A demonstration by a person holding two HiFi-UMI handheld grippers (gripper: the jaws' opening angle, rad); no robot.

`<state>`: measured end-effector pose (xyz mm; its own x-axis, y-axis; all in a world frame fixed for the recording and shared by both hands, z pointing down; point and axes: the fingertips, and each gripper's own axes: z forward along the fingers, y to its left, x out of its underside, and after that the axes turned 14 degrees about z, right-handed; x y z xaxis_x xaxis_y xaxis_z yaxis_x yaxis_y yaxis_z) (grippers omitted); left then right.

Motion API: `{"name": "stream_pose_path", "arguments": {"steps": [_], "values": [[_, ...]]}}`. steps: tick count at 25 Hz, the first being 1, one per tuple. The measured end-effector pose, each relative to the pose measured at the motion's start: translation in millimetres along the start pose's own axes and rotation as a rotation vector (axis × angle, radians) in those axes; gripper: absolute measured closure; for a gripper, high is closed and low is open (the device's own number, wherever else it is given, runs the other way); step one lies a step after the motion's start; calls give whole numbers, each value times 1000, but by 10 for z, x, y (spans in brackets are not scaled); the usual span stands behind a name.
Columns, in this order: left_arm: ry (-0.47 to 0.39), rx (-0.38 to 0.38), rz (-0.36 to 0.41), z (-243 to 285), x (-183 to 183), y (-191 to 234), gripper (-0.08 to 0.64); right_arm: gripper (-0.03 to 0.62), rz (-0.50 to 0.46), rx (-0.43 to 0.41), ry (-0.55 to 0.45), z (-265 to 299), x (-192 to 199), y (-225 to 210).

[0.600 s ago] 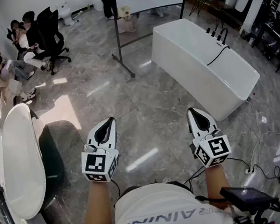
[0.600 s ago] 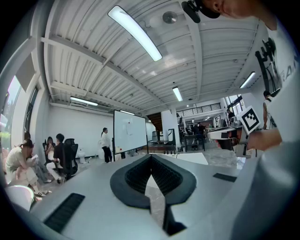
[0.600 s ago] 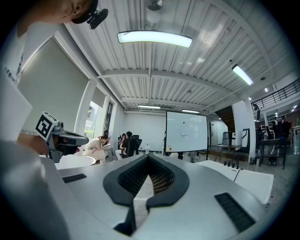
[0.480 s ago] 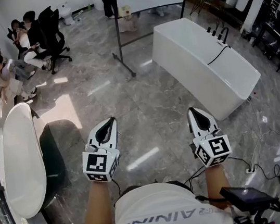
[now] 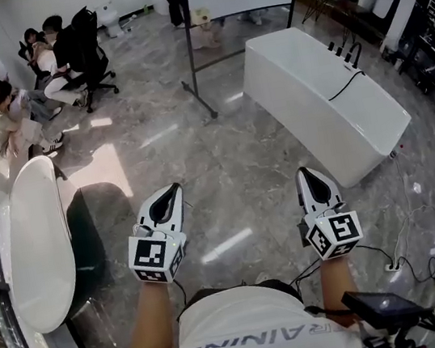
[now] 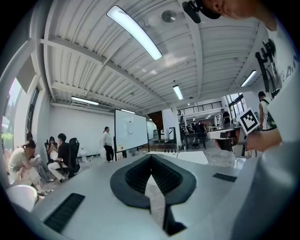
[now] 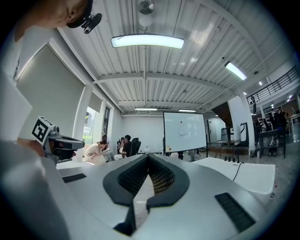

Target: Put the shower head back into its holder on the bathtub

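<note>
Shower head: too small to see. Thin black hose (image 5: 341, 88) lies on top of long white bathtub (image 5: 304, 118), far right, and runs across tub to black taps (image 5: 343, 51) on its far-right edge. Which way head points, how it lies: cannot tell.

Left gripper (image 5: 169, 191), right gripper (image 5: 308, 175): jaws together, nothing held, well apart from tub.

Could go wrong:
- closed jaws bump head, no grab
- hose catches on taps
- feet trip on floor cables (image 5: 395, 262), near right
</note>
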<state>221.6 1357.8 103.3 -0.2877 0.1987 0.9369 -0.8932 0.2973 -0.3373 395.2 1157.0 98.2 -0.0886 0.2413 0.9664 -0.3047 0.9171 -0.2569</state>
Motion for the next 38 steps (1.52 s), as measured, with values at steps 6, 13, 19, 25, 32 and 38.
{"name": "stream_pose_path", "arguments": {"steps": [6,13,19,25,32,38], "values": [[21,10,-29,237,-14,-210,541,580,16,11,11,-78,16,-335],[5,66,-3,815,-149,-777,541,580,10,22,17,-226,-5,-1016],[30,70,-31,1024,-186,-1156,541,580,-35,-23,51,-340,52,-1321],[48,113,-65,1419,-132,-1332,541,580,-17,-9,59,-271,124,-1703],[4,186,-55,1969,-272,-1409,541,580,-22,77,53,-199,-9,-2095],[-19,267,-45,2629,-326,-1475,541,580,-24,132,58,85,-78,-2458]]}}
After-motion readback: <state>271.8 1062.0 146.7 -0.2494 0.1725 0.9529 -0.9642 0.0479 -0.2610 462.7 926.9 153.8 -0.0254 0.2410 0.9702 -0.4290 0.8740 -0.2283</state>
